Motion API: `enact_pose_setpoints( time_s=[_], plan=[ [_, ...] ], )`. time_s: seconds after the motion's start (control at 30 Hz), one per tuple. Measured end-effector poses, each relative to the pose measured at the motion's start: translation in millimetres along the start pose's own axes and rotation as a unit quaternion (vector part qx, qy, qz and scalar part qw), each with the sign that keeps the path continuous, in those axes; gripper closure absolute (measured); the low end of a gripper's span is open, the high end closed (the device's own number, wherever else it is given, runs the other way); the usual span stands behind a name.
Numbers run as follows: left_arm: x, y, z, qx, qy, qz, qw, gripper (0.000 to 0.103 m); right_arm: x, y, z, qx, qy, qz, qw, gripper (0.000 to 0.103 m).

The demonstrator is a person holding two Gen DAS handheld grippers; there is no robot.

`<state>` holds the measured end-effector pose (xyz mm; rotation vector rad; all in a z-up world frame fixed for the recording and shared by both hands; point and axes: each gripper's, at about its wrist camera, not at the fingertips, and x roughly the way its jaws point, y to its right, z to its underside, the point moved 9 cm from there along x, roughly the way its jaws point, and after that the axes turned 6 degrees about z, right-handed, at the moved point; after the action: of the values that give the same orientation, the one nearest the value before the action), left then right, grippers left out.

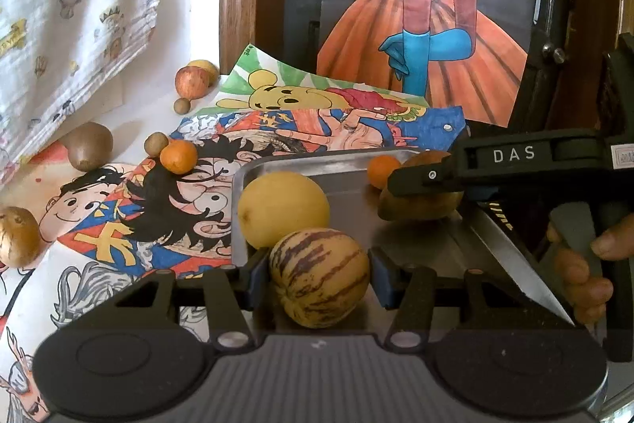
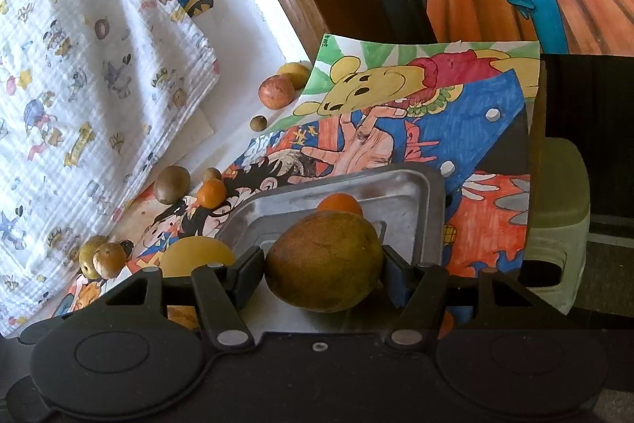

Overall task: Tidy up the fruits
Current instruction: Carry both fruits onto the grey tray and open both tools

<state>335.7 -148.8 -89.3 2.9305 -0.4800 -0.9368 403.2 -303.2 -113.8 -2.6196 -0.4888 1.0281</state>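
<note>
My left gripper is shut on a round striped melon, cream with purple-brown stripes, at the near edge of a metal tray. A pale yellow round fruit and a small orange lie in the tray. My right gripper is shut on a brown-green mango, held over the tray in front of the small orange. From the left wrist view, the right gripper holds the mango at the tray's right side.
Loose fruits lie on the cartoon-printed papers left of the tray: an orange, brown fruits, an apple. A printed cloth hangs at left. A painting stands behind. A hand grips the right handle. A pale plastic stool is right.
</note>
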Motion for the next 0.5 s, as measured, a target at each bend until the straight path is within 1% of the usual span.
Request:
enact_pose_setpoints(
  time_s=[0.1,0.17,0.23,0.3,0.43,0.5],
  plan=[
    [-0.1,-0.4,0.5,-0.006,-0.002,0.000,1.0000,0.044,0.2,-1.0,1.4,-0.001,-0.003,0.000,1.000,0.038],
    [-1.1,-1.6,1.4,-0.011,-0.007,0.000,0.9999,0.038,-1.4,-0.7,1.4,0.005,-0.003,-0.001,1.000,0.040],
    [-3.4,0.3,2.5,-0.008,-0.011,0.011,0.9998,0.032,-3.6,0.3,0.8,0.016,-0.008,-0.005,1.000,0.040],
    [-7.6,-0.2,3.7,-0.006,-0.010,0.006,0.9999,0.024,-6.3,1.2,0.8,0.018,-0.013,-0.005,1.000,0.040],
    [-19.1,-3.7,5.4,-0.020,-0.008,0.002,0.9998,0.021,-18.2,-0.3,2.2,0.018,-0.011,0.000,1.000,0.040],
    [-27.2,-6.1,4.2,-0.033,-0.002,0.001,0.9995,0.017,-25.5,-2.2,2.5,0.016,-0.006,0.002,1.000,0.040]
  ],
)
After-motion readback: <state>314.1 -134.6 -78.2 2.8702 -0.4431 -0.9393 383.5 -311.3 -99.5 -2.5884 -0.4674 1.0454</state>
